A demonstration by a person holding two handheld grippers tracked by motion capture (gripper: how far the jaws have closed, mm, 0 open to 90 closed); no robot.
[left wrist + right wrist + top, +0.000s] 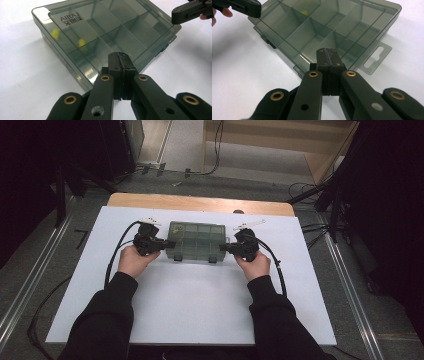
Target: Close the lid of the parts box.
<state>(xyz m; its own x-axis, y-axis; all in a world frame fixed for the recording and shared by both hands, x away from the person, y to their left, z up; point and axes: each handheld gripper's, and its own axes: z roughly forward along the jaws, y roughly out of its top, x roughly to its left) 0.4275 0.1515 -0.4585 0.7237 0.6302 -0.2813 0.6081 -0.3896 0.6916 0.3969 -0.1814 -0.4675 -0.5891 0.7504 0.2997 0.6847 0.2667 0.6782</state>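
A smoky see-through compartment box (196, 240) lies with its lid down at the middle back of the white sheet. My left gripper (167, 244) is shut, its tip against the box's left end. My right gripper (224, 247) is shut too, its tip at the right end. In the left gripper view the closed jaws (121, 56) sit over the box (107, 30) edge, and two yellow pieces (81, 43) show through the lid. The right gripper view has the closed jaws (328, 53) at the rim of the box (337, 22), beside its hang tab (375, 57). Nothing is between either pair of jaws.
The white sheet (190, 305) covers a wooden table whose far edge (200, 202) shows behind the box. Two dark latches (212, 260) stick out of the box's near side. Black cables loop outward from each gripper. Stands and floor cables surround the table.
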